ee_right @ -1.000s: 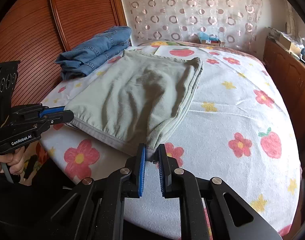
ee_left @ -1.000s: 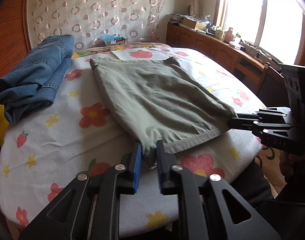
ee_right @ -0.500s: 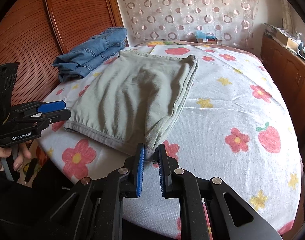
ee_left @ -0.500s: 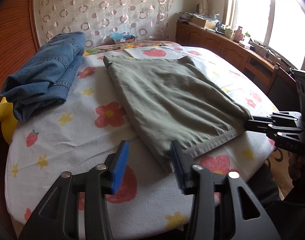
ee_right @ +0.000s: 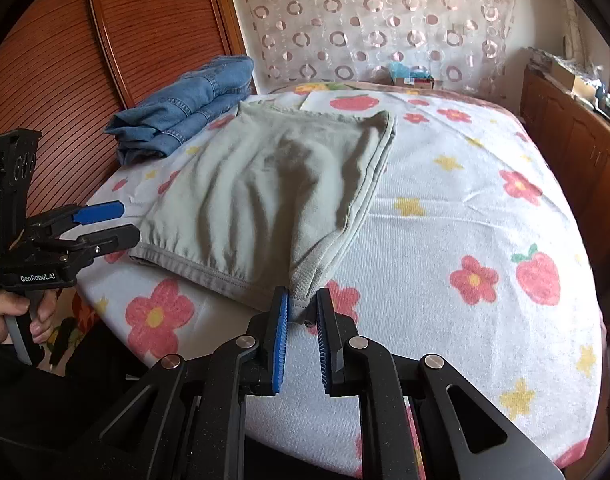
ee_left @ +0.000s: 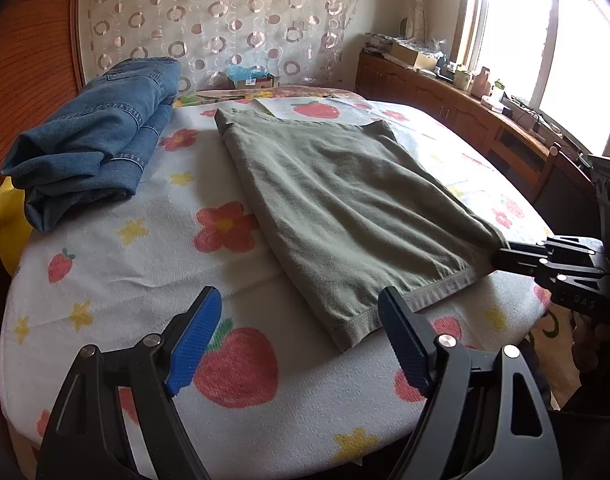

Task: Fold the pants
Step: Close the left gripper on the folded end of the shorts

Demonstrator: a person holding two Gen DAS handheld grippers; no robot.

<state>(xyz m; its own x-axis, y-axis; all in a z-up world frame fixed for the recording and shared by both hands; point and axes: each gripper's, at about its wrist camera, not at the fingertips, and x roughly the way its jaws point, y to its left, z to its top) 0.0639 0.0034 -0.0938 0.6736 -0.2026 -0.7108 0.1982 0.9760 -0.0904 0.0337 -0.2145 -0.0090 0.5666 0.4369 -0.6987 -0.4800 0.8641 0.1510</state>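
Your left gripper [ee_left: 301,336] is spread wide, holding nothing, hovering just short of the near-left corner of the green pants [ee_left: 345,196]; that corner lies flat on the tablecloth [ee_left: 117,288]. Your right gripper [ee_right: 301,316] has its pads close together around the near-right corner of the pants, with a slight gap visible on one side, so the pinch looks light. I'd call it clamped, barely.

Step in hand looks like setting down or smoothing the near hem after a fold. To do it well: keep the right corner low, pull it lightly toward you and outward so the ripples running up the cloth flatten, then let go straight down so the hem stays square. Don't drag it off the table edge.

The pants lie mid-table as a folded panel, long axis running away from you towards the patterned curtain [ee_right: 377,16], hem edge nearest you, far edge near the folded jeans [ee_left: 93,144], which sit beside them on your left.
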